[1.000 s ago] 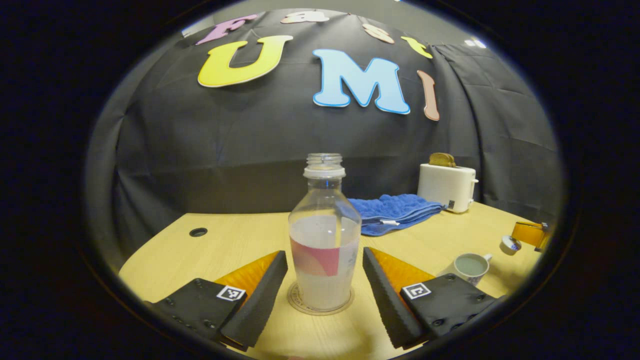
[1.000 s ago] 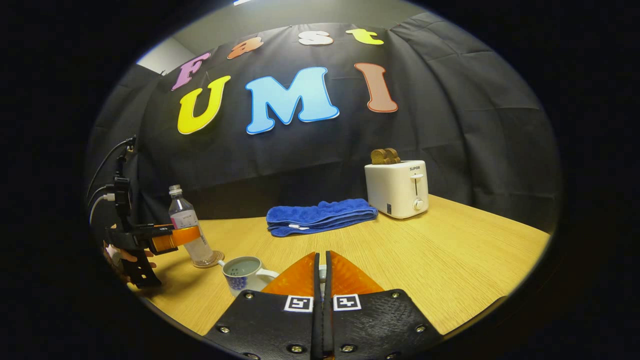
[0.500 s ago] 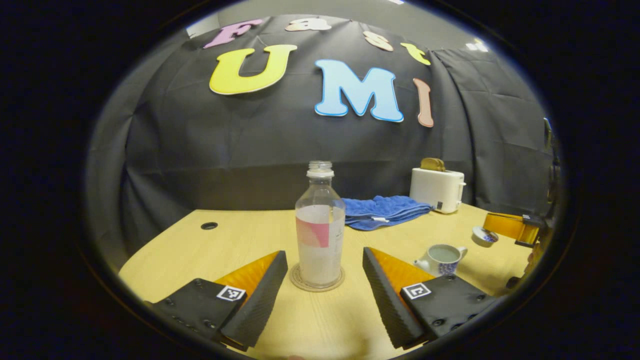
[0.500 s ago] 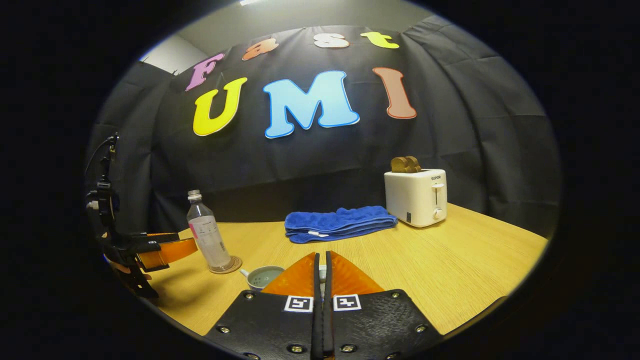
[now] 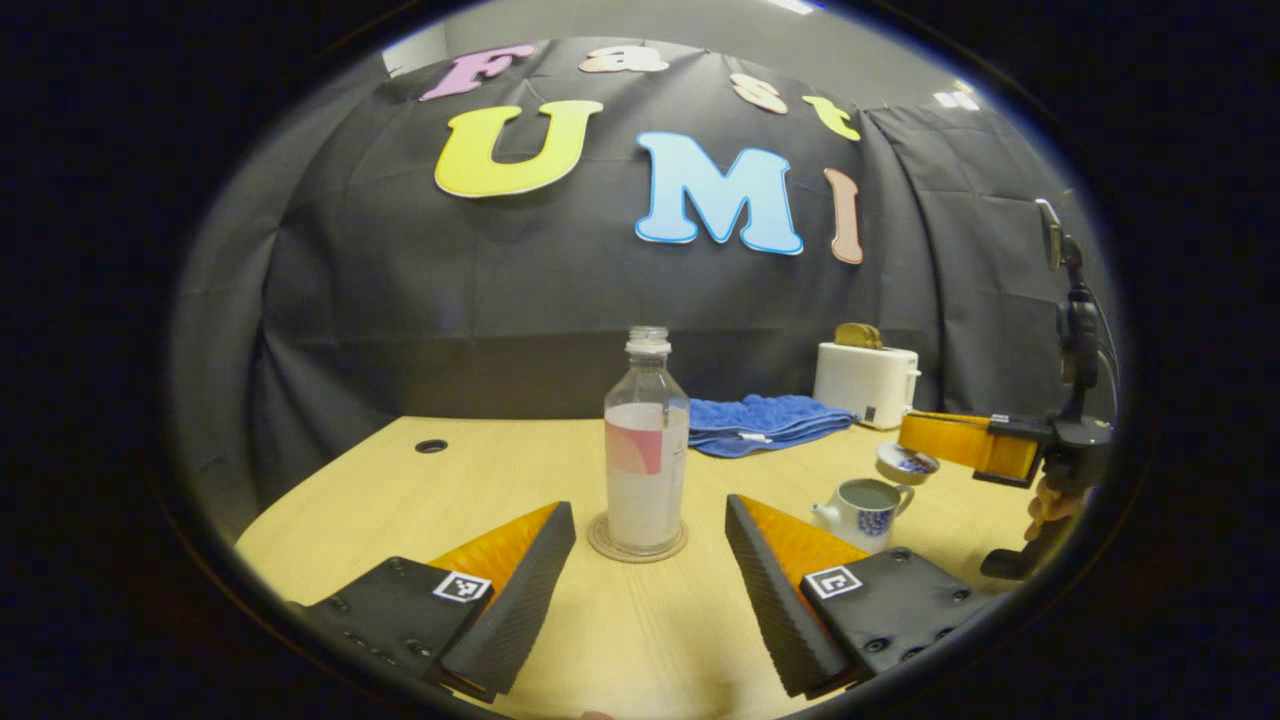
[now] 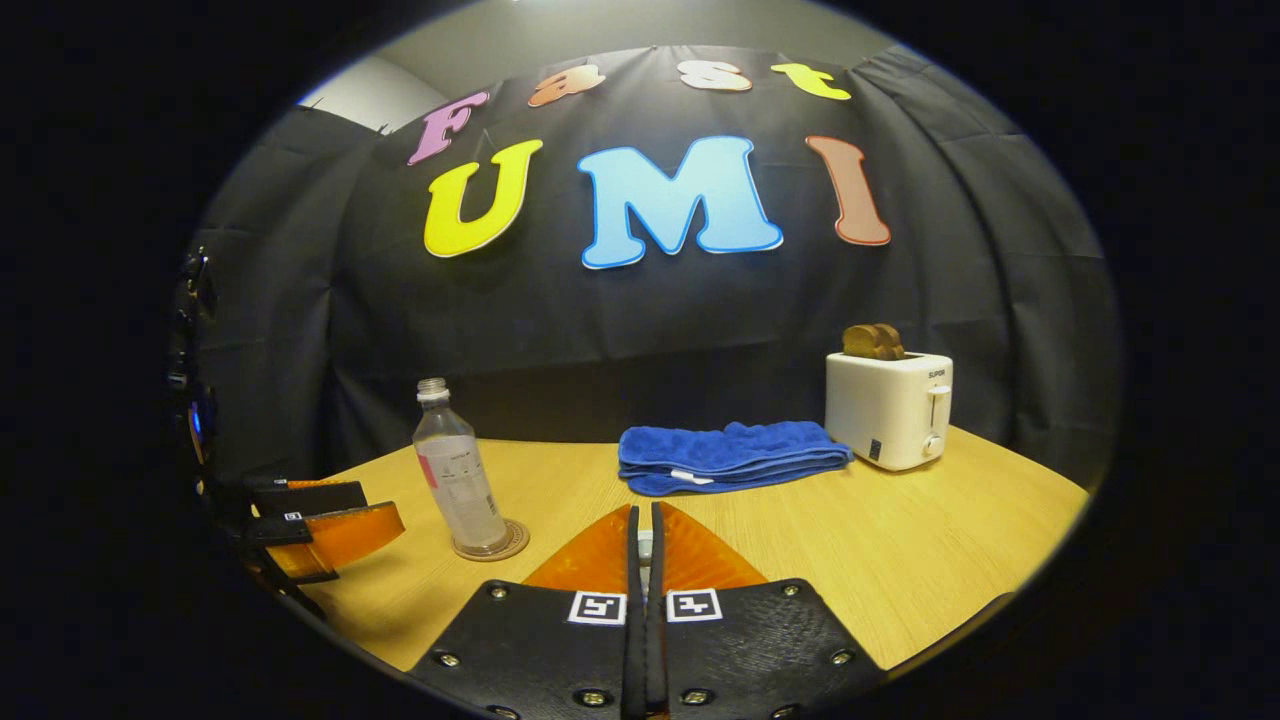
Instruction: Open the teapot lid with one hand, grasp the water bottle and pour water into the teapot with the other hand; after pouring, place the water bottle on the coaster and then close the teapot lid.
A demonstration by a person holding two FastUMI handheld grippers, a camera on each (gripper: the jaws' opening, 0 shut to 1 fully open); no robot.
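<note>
**Bottle upright on its coaster, lid held above the open teapot**

While the left gripper [image 5: 650, 585] hangs low over the wooden table [image 5: 400, 500] with its fingers spread wide and nothing between them, the water bottle [image 5: 647, 440] stands just ahead of the gap, apart from both fingers. Its long axis is vertical, the uncapped mouth pointing straight up, its base centred on the round coaster [image 5: 637, 547]; it is roughly half full.

To the right of the bottle and a little farther back sits the teapot [image 5: 865, 512], uncovered, spout toward the bottle. Just above and behind it the teapot lid [image 5: 905, 462] hangs at the tip of the right gripper [image 5: 935, 445], whose handle a hand [image 5: 1048, 500] holds.

From the right gripper view, the right gripper's fingers lie together with a sliver of the lid pinched between them. The bottle stands on its coaster to the left, leaning in this lens, with the left gripper beside it at the edge.

Farther back lie a folded blue towel [image 6: 730, 455] and a white toaster [image 6: 888, 408] with bread in its slot.
</note>
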